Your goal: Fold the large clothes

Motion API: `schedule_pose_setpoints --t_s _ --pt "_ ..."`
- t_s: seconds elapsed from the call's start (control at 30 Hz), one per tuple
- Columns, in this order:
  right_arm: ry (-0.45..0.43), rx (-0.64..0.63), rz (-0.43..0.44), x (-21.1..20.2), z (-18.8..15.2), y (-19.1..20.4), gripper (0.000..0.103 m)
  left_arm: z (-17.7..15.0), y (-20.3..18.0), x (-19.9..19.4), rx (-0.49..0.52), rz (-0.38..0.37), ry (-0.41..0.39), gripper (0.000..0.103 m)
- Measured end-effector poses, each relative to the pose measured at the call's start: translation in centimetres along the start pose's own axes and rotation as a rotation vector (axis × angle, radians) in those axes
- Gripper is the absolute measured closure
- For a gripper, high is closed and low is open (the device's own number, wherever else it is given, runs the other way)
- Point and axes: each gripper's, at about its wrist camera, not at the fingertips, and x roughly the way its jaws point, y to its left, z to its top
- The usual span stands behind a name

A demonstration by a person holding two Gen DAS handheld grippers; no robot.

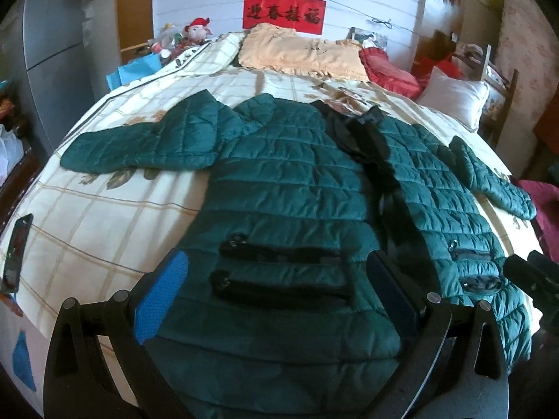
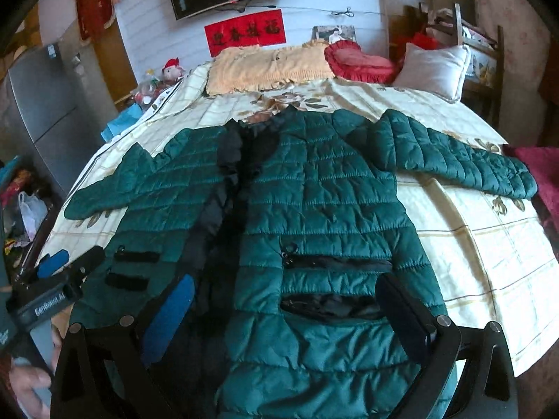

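On the bed [image 1: 104, 192], a green jacket [image 1: 286, 188] lies flat; both grippers' jaws spread; only the left view shows a phone [image 1: 15, 251].

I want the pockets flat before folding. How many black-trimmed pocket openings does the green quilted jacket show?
4. On the green quilted jacket, two stacked openings sit on its left panel between the left gripper's fingers, and two on its right panel. Others may be hidden.

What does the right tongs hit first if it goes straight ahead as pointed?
Most likely the green jacket: the open right tongs frame its lower front, near the zipped pockets. Depth is unclear, so I can't tell how close.
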Motion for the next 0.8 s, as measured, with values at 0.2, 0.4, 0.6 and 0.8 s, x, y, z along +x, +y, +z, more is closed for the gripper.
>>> schedule_pose_setpoints --t_s 0.2,0.4,0.6,0.8 --pt "-0.006 0.012 -0.011 0.8 -0.1 0.2 0.0 -0.5 -0.3 0.5 0.002 -0.005 0.011 0.001" --pt "-0.008 0.018 -0.024 1.8 -0.2 1.0 0.0 -1.0 -0.6 0.7 0.013 -0.009 0.019 0.001" --pt "-0.009 0.011 -0.024 2.1 -0.2 1.1 0.0 -1.4 -1.0 0.9 0.024 -0.009 0.025 0.001" --pt "-0.001 0.003 -0.039 2.7 -0.3 1.7 0.0 -1.5 -1.0 1.0 0.017 -0.006 0.02 0.001"
